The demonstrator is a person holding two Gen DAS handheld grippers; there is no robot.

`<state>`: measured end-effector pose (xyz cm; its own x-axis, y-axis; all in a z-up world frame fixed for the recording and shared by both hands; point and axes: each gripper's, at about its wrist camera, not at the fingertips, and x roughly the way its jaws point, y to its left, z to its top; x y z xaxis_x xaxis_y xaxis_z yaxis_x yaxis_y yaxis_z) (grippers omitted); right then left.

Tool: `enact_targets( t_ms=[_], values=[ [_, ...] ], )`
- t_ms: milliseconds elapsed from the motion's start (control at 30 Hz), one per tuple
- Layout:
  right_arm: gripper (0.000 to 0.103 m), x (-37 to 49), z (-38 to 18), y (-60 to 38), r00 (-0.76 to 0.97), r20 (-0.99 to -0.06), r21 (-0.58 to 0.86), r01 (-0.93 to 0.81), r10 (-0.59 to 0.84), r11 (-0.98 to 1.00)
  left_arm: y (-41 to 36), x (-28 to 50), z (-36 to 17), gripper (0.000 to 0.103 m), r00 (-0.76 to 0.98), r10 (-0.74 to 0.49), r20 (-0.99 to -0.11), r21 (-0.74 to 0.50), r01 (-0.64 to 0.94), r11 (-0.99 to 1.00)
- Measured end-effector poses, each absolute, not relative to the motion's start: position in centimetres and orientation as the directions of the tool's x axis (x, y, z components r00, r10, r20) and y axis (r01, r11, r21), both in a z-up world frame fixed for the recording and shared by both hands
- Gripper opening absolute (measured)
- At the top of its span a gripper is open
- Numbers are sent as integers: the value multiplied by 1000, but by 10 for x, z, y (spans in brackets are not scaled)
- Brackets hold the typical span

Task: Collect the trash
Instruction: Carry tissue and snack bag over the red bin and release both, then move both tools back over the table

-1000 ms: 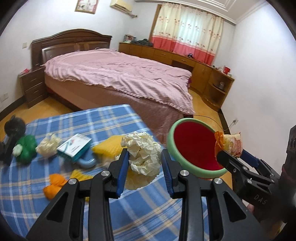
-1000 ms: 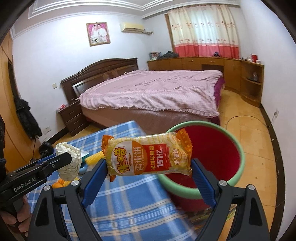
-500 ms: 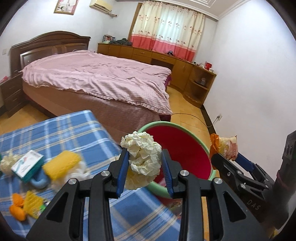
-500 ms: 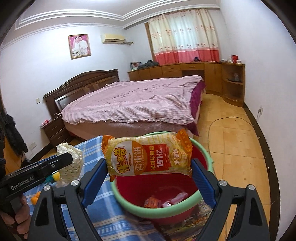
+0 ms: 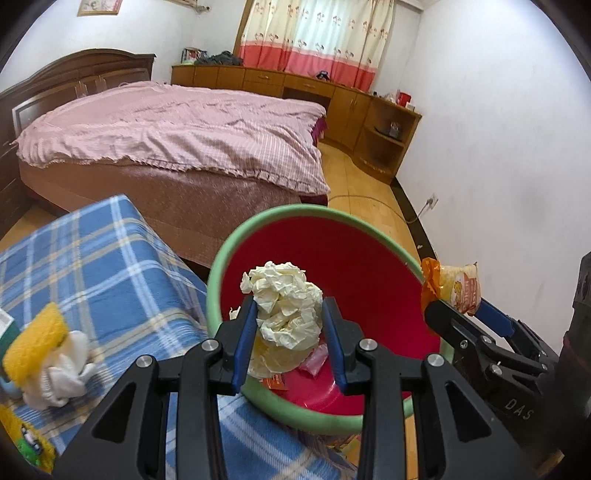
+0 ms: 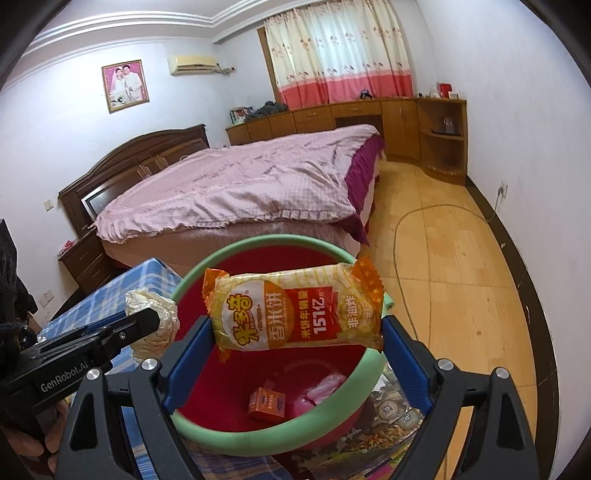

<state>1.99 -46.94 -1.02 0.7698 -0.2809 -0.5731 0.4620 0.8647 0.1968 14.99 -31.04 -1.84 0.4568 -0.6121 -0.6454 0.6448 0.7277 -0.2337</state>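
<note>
Your left gripper (image 5: pixel 289 334) was clamped on a crumpled wad of cream paper (image 5: pixel 284 306), its blue pads narrowed onto both sides of the wad, which hung over the open mouth of the red bin (image 5: pixel 369 280) with the green rim. Your right gripper (image 6: pixel 295 350) stood much wider — it gripped a yellow-and-orange snack packet (image 6: pixel 295 314) lengthwise, one pad at each end, and the packet hung level above the same bin. Down in the bin lay a small orange box (image 6: pixel 266 403) and a pink wrapper (image 6: pixel 325 386).

The two tools sat side by side over the rim, the left one's paper just left of the packet. Left of the bin was the blue plaid tablecloth (image 5: pixel 92 266), with a yellow sponge (image 5: pixel 35 338) and a white balled cloth (image 5: pixel 64 373) near its edge. Farther off stood the bed with the pink cover (image 5: pixel 177 133), and beyond it the wooden cabinets (image 5: pixel 295 88) under the curtains (image 5: pixel 317 33).
</note>
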Motion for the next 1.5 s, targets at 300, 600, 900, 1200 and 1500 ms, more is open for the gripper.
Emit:
enact_targets(
  t_ms=[300,600,900,1200,1500],
  values=[
    [93,33,-21,-478,764,-590,218,461,-260,860,-320,156,-33,47,424,-607,-673,-233,657,717],
    [95,34,-23,-481,767,-592,231,455,-247,860,-313,155,-30,50,424,-610,-669,-249,646,722],
    [99,24,-9,-470,787,-566,243,442,-244,863,-296,150,-16,50,446,-614,-652,-262,627,734],
    [99,8,16,-448,818,-528,257,409,-227,875,-267,139,5,50,482,-611,-627,-268,604,751],
    [99,-5,37,-416,830,-522,262,376,-198,889,-226,120,29,50,545,-585,-601,-252,565,785]
  ],
)
